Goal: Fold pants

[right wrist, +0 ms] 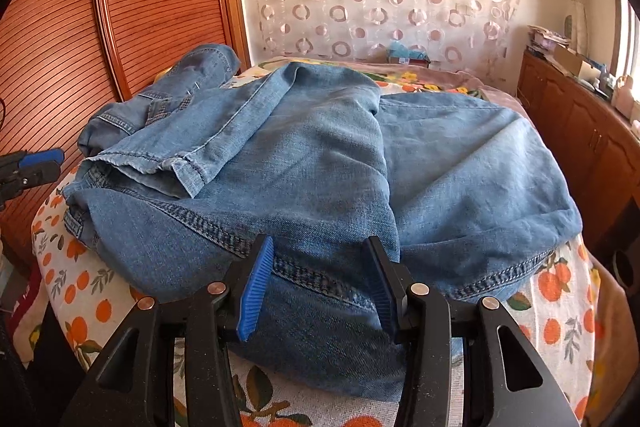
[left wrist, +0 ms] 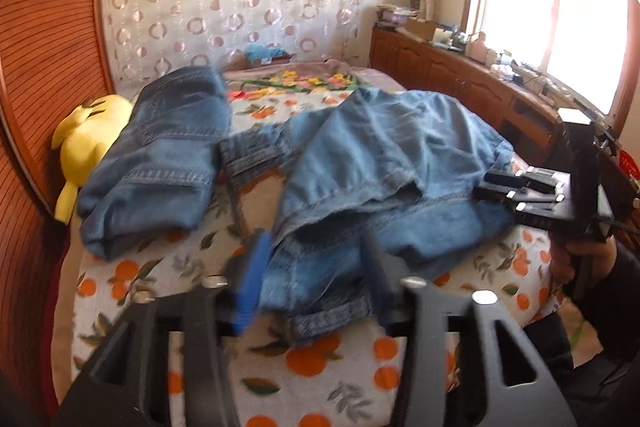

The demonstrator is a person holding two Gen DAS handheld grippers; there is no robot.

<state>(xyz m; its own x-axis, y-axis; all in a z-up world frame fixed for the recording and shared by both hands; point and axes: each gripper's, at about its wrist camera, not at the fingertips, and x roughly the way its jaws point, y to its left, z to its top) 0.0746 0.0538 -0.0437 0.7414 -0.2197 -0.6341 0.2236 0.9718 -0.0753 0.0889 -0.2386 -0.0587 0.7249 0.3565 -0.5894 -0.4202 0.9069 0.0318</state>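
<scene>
At the left of the left wrist view a yellow plush toy (left wrist: 86, 143) lies beside the jeans (left wrist: 360, 155) heaped on the bed (left wrist: 320, 359). Soft, heavy denim; best taken by hem or waistband. Left gripper (left wrist: 310, 279) fingers apart, empty. Right gripper (right wrist: 316, 287) fingers apart, straddling a seamed fold, apparently unclamped.

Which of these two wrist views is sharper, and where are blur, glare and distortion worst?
Right wrist view: sharp; seams on the jeans read clearly, and the fisheye bends the wooden wall panel. Left wrist view: motion blur smears the left gripper and the near denim; the window is blown out white, with dark corners.
</scene>
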